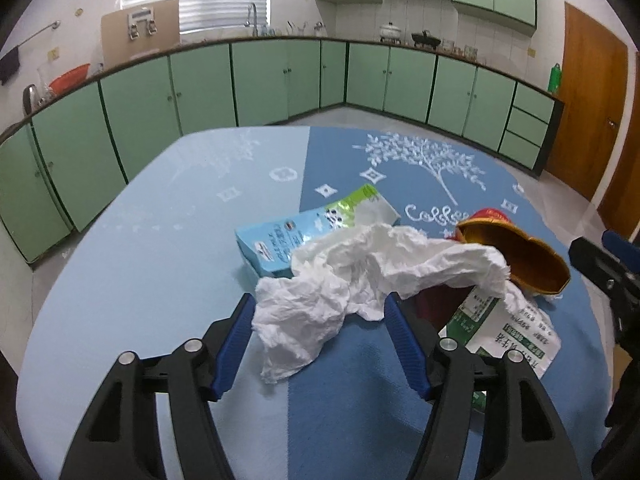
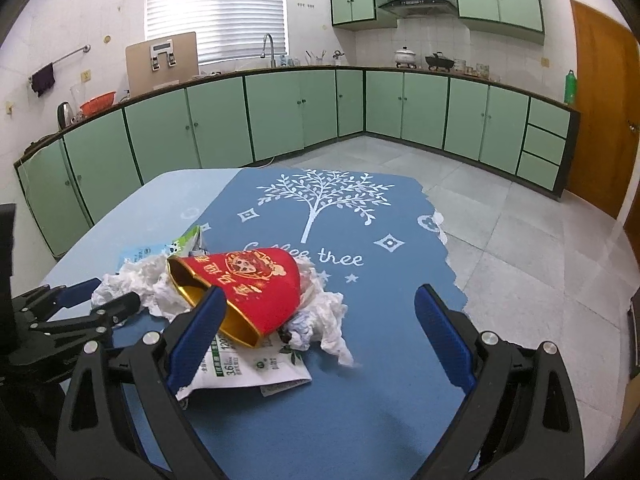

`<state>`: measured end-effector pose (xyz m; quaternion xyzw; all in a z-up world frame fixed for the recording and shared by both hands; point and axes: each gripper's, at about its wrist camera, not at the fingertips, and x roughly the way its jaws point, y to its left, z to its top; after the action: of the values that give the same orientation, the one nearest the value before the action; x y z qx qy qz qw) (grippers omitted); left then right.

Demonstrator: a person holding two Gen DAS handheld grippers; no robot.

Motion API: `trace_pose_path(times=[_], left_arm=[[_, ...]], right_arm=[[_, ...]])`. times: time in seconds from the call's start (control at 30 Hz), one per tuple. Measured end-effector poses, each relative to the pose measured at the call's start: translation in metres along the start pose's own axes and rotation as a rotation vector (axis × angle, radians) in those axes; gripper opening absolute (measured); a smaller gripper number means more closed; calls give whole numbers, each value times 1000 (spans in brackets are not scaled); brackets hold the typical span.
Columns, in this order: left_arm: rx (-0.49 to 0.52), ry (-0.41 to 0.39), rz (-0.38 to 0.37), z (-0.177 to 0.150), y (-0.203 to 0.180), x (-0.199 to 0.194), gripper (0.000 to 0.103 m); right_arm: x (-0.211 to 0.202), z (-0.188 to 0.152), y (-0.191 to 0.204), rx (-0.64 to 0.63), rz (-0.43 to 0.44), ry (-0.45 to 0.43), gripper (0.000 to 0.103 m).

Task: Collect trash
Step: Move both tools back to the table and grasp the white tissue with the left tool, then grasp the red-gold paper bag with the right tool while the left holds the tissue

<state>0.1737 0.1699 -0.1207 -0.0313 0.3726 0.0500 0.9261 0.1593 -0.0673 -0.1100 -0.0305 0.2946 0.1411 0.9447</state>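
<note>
Mid-tabletop pile: one crumpled white tissue (image 1: 360, 276), one red gold-lined paper cup (image 2: 248, 292), two flattened cartons, blue-green (image 1: 304, 232) and white-green "3.6" (image 2: 248, 364); left gripper (image 1: 320, 320) open astride tissue, right gripper (image 2: 320, 312) open, empty.

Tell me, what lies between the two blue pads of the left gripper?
In the left wrist view, the lower part of the crumpled white tissue lies between the open left gripper's pads, on the blue tablecloth.
</note>
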Motion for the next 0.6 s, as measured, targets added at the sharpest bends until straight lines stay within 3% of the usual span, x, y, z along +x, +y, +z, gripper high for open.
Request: trace_pose_path(times=[0.13,0.17,0.6], left_arm=[[-15,31,-24,-3,-1,6,17],[-19,30,-26,-4,-1,6,12],[-97,-87,36,-12,16,-48,8]], right_arm=[[-2,-4,3,-16,11,-5,92],[-2,-5,3,-16,15,-6,92],[-7,-4,15,-24,42,-10,92]])
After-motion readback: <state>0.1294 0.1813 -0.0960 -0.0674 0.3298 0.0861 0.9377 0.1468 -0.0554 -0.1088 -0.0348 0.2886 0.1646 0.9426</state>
